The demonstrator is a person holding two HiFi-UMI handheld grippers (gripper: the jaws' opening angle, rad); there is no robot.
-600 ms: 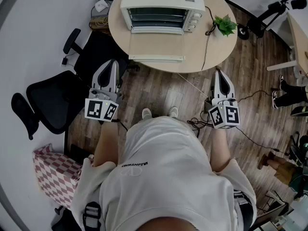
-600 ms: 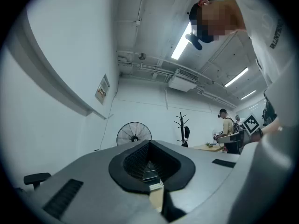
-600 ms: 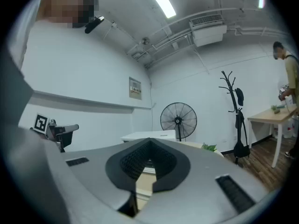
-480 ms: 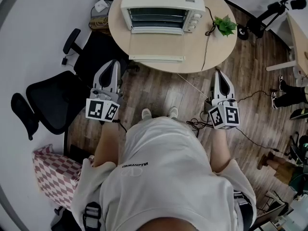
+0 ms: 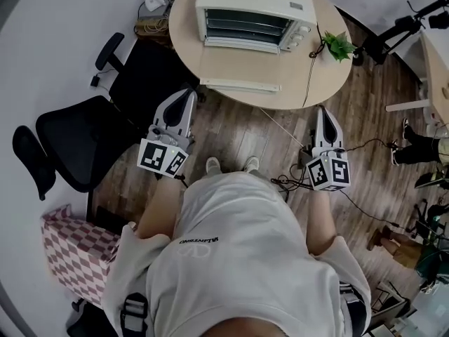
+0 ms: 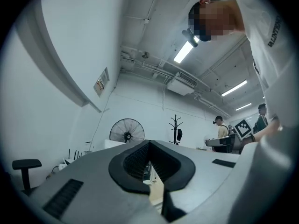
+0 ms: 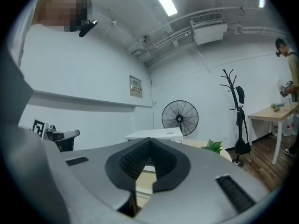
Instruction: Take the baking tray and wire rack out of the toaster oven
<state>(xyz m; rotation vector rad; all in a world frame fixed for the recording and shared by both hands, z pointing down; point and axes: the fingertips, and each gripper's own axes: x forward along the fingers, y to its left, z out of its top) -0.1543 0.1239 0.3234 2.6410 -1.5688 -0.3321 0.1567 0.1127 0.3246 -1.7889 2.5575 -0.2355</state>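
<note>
Head view: both grippers wait short of the round table, grasping nothing.

The toaster oven [image 5: 252, 12] stands at the far edge of the round table [image 5: 231, 65] with its front facing the grippers. Dark shelf lines [image 5: 249, 23] show in its opening (what sits on them cannot be told). A pale flat strip [image 5: 242, 85] lies along the table's near edge. The left gripper [image 5: 186, 95] and right gripper [image 5: 324, 111] hang over the wood floor [image 5: 245, 132], and each gripper view shows its jaws clenched together on nothing. A small plant [image 5: 339, 45] sits at the table's right edge.
</note>
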